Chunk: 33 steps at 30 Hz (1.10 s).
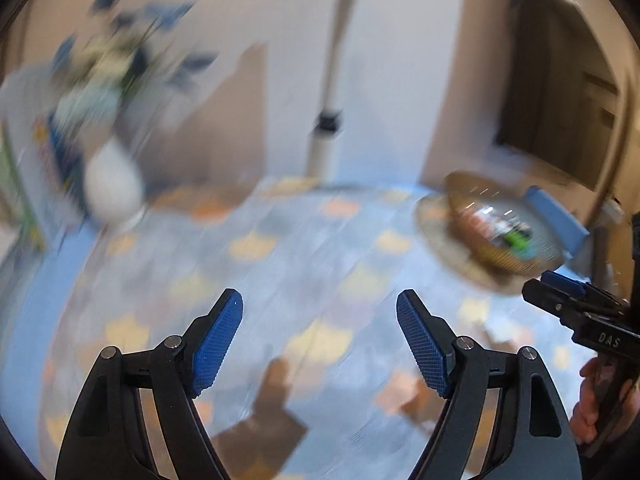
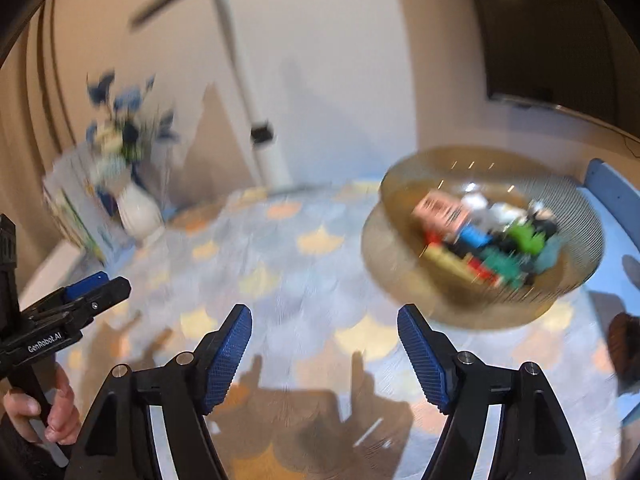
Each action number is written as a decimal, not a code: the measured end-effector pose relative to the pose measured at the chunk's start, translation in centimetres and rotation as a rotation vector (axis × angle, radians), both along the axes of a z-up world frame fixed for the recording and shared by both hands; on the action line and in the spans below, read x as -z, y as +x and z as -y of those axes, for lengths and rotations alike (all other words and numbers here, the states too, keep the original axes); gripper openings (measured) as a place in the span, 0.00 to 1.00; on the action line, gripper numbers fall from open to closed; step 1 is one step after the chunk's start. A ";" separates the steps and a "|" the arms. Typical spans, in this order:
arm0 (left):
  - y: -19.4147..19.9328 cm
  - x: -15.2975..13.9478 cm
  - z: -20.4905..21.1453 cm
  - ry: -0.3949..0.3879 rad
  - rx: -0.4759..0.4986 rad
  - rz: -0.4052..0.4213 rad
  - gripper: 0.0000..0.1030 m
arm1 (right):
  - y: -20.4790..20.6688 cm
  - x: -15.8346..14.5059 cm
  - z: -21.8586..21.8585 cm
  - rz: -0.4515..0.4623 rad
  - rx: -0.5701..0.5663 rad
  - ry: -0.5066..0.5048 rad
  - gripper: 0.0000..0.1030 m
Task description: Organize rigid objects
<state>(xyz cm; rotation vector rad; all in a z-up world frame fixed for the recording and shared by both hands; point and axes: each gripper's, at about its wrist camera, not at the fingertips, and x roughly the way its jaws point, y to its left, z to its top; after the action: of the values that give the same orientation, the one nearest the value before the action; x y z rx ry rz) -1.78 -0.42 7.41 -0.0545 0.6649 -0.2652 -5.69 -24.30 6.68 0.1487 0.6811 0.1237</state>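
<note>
Patterned cloth lies bare; toys fill the bowl; my left gripper and right gripper gape wide, empty, so probably nearly done.

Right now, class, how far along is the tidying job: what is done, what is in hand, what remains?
Done: colourful toy blocks already lie heaped in the wicker basket. In hand: nothing; the left claw and right claw are both open and empty. Left: no loose pieces show on the patterned tablecloth, though blur hides detail.

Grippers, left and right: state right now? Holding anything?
Left gripper: open, nothing between its fingers.
Right gripper: open, nothing between its fingers.
</note>
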 end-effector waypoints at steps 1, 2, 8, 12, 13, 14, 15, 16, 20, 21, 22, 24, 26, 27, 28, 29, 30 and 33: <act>0.0 1.4 -0.6 -0.018 -0.019 -0.019 0.76 | 0.0 0.8 -0.5 -0.007 -0.004 -0.012 0.72; -0.1 2.2 -1.1 -0.028 -0.030 -0.030 0.76 | 0.1 1.8 -0.9 -0.020 -0.009 -0.023 0.72; 0.5 4.9 -0.3 0.001 -0.054 -0.042 0.76 | 0.9 4.2 -0.4 -0.076 0.011 -0.024 0.72; 0.0 4.9 -0.1 0.006 -0.055 -0.019 0.76 | 1.3 4.8 0.2 -0.090 0.031 0.007 0.72; 0.0 4.9 -0.1 0.010 -0.056 -0.013 0.76 | 1.3 4.8 0.3 -0.091 0.033 0.009 0.72; -0.2 4.8 0.0 0.017 -0.061 -0.001 0.76 | 1.2 4.7 0.3 -0.085 0.037 0.008 0.72; -0.3 4.7 0.1 0.023 -0.061 0.008 0.76 | 1.1 4.5 0.2 -0.079 0.037 0.006 0.72; -0.3 4.7 0.2 0.025 -0.059 0.012 0.76 | 1.0 4.5 0.2 -0.073 0.037 0.003 0.72; -0.5 4.6 0.2 0.025 -0.062 0.022 0.76 | 0.8 4.4 -0.3 -0.068 0.028 -0.024 0.72; -0.5 4.5 0.1 0.022 -0.066 0.021 0.76 | 0.8 4.4 -0.4 -0.066 0.025 -0.033 0.72; -0.5 4.5 0.0 0.019 -0.070 0.020 0.76 | 0.8 4.4 -0.6 -0.064 0.023 -0.043 0.72; -0.5 4.5 -0.2 0.010 -0.077 0.020 0.76 | 0.7 4.4 -1.0 -0.059 0.018 -0.061 0.72; -0.4 4.5 -0.4 0.005 -0.083 0.018 0.76 | 0.6 4.4 -1.3 -0.053 0.019 -0.085 0.72; -0.4 4.5 -0.4 0.003 -0.083 0.017 0.76 | 0.6 4.3 -1.4 -0.051 0.022 -0.093 0.72; -0.4 4.5 -0.4 0.001 -0.081 0.015 0.76 | 0.6 4.3 -1.5 -0.047 0.025 -0.099 0.72; -0.3 4.5 -0.4 -0.002 -0.076 0.012 0.76 | 0.5 4.3 -1.4 -0.046 0.026 -0.100 0.73; -0.3 4.6 -0.4 -0.001 -0.075 0.009 0.76 | 0.5 4.3 -1.4 -0.045 0.029 -0.099 0.74; -0.2 4.6 -0.3 0.004 -0.074 0.010 0.76 | 0.5 4.3 -1.2 -0.045 0.037 -0.092 0.74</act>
<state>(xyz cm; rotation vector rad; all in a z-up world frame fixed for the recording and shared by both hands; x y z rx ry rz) -2.03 -0.10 2.82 -0.0740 0.6521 -0.1930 -5.17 -23.12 2.40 0.0760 0.7274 0.0535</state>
